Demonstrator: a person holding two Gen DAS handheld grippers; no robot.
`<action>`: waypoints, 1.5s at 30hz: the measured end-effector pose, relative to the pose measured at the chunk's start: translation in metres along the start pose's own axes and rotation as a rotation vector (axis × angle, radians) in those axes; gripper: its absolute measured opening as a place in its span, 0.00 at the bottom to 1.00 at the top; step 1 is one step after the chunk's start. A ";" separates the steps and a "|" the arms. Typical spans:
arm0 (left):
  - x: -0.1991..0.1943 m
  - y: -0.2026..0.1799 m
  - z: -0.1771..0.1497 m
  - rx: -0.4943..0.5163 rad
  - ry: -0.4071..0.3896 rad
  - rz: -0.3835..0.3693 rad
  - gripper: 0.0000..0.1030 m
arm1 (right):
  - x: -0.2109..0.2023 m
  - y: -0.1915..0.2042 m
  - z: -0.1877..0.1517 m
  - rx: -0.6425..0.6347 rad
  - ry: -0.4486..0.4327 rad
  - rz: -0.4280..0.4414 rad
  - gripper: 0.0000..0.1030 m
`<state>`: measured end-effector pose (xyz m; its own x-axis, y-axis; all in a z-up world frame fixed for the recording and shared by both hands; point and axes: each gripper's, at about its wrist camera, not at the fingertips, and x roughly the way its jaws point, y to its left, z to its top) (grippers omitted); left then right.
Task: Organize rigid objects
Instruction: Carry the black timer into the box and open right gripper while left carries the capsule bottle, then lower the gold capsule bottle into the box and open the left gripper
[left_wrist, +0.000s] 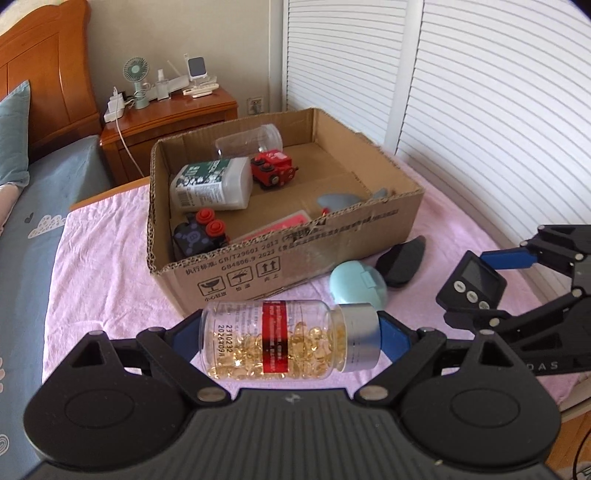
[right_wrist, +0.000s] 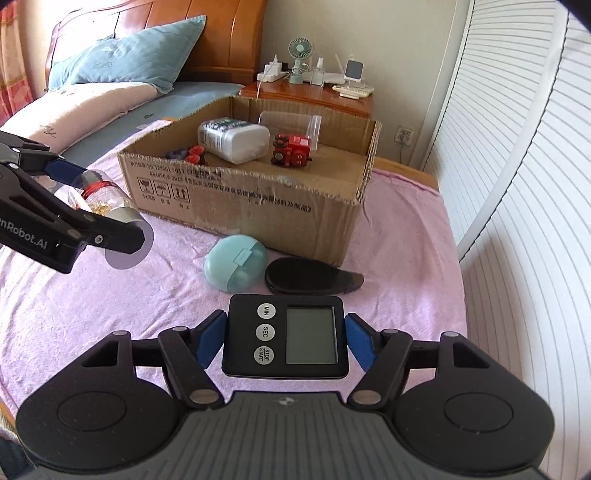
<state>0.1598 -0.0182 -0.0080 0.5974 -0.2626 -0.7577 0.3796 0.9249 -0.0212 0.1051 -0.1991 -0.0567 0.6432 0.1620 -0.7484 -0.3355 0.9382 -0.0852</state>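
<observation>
My left gripper (left_wrist: 291, 338) is shut on a clear capsule bottle (left_wrist: 280, 339) with a silver cap, held sideways above the pink cloth in front of the cardboard box (left_wrist: 295, 251). It also shows in the right wrist view (right_wrist: 107, 210). My right gripper (right_wrist: 286, 338) is shut on a black digital timer (right_wrist: 286, 336), held right of the box front; the timer also shows in the left wrist view (left_wrist: 472, 284). On the cloth by the box lie a light-blue round case (right_wrist: 234, 262) and a black oval object (right_wrist: 306, 275).
The box (right_wrist: 258, 206) holds a white bottle (right_wrist: 236, 140), a clear jar (right_wrist: 288, 122), a red toy (right_wrist: 291, 149) and other small items. A wooden nightstand (left_wrist: 166, 118) with a fan stands behind. Slatted doors (right_wrist: 517, 184) run along the right; a bed lies left.
</observation>
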 end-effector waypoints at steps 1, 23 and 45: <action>-0.002 0.000 0.001 0.001 -0.005 -0.002 0.90 | -0.003 -0.002 0.003 -0.001 -0.006 0.005 0.72; -0.015 0.025 0.028 -0.003 -0.065 0.054 0.90 | 0.052 -0.031 0.122 -0.029 -0.081 0.044 0.72; -0.004 0.010 0.077 0.024 -0.063 0.036 0.90 | 0.012 -0.049 0.083 0.173 -0.046 -0.026 1.00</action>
<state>0.2157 -0.0288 0.0451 0.6542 -0.2469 -0.7149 0.3738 0.9273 0.0218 0.1869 -0.2172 -0.0070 0.6822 0.1470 -0.7162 -0.1971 0.9803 0.0134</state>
